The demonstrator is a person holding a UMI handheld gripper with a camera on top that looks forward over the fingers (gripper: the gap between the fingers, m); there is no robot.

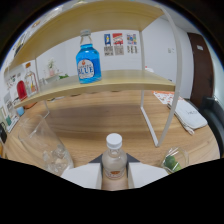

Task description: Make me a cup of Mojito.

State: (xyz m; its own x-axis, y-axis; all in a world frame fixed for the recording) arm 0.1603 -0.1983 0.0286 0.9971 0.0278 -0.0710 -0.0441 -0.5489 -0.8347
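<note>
Between tongs point(114, 176): clear white-capped bottle point(114, 159), gripped both sides; blue bottle point(88, 61) on shelf point(120, 79).

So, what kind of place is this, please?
Probably a home or office drink corner, not a real bar. A wooden table carries a small shelf holding a blue bottle, posters hang behind, and the gripper holds a clear bottle.

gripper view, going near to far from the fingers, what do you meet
Gripper, fingers either side of a clear white-capped bottle → bare wooden table → blue bottle on the shelf → posters on the back wall.
</note>
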